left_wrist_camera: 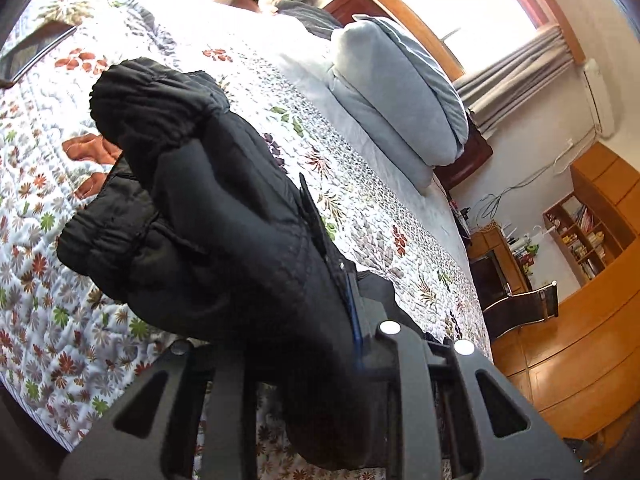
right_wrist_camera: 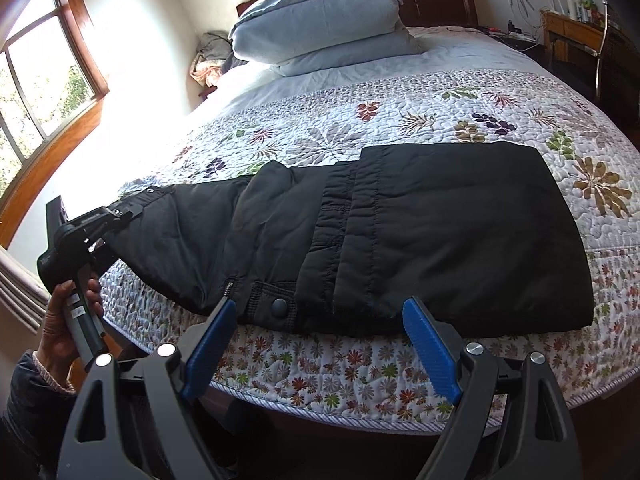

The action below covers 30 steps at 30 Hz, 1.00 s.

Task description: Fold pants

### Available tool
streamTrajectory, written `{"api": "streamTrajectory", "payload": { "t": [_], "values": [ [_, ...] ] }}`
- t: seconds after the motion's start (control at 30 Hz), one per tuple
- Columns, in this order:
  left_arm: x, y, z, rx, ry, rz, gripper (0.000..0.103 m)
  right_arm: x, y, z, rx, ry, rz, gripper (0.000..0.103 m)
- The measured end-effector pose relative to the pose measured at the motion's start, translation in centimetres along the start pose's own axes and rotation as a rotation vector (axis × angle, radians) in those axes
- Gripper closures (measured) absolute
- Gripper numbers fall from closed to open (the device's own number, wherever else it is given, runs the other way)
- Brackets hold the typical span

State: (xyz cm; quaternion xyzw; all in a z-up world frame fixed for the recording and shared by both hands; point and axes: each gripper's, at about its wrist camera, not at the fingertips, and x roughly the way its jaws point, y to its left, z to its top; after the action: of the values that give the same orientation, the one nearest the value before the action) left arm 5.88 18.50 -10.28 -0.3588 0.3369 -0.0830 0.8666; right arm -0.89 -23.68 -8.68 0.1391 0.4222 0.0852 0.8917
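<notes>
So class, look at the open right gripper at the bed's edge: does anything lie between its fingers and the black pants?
Nothing visible does. The right gripper hangs open just before the pants, with only bare quilt between. The left gripper already pinches their far end.

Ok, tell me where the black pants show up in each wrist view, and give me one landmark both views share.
Left wrist view: the black pants fill the centre, bunched and clamped in the left gripper, hanging over the floral quilt.
Right wrist view: they lie across the middle of the bed, their left end lifted by the left gripper.
Shared landmark: the stacked light-blue pillows.
</notes>
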Motion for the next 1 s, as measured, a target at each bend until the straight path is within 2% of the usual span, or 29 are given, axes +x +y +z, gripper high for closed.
{"api": "streamTrajectory", "payload": {
  "t": [0.2, 0.37, 0.57, 0.73, 0.83, 0.9, 0.93, 1.0],
  "values": [
    [-0.1, -2.9, -0.5, 0.11, -0.018, -0.005, 0.08, -0.8, -2.1, 0.3, 0.048, -0.028, -0.02, 0.017],
    [0.1, -7.4, -2.1, 0.293, -0.01, -0.037, 0.075, -1.2, -3.8, 0.5, 0.088, -0.046, -0.03, 0.017],
    [1.8, -13.4, -5.5, 0.54, 0.057, -0.065, 0.07, -2.4, -5.7, 2.0, 0.109, -0.102, -0.051, 0.017],
    [4.3, -16.8, -9.2, 0.689, 0.143, -0.078, 0.065, -3.3, -7.6, 2.9, 0.146, -0.141, -0.06, 0.017],
    [6.0, -18.1, -11.6, 0.764, 0.2, -0.08, 0.059, -3.2, -8.7, 2.9, 0.174, -0.144, -0.064, 0.017],
    [6.9, -18.6, -13.0, 0.797, 0.242, -0.085, 0.049, -3.2, -9.4, 2.8, 0.199, -0.143, -0.06, 0.017],
    [7.4, -19.0, -13.3, 0.802, 0.26, -0.094, 0.047, -3.1, -9.8, 2.8, 0.211, -0.142, -0.056, 0.017],
    [7.9, -19.2, -13.9, 0.799, 0.306, -0.095, 0.032, -3.1, -10.4, 2.8, 0.233, -0.144, -0.043, 0.017]
  ]
}}
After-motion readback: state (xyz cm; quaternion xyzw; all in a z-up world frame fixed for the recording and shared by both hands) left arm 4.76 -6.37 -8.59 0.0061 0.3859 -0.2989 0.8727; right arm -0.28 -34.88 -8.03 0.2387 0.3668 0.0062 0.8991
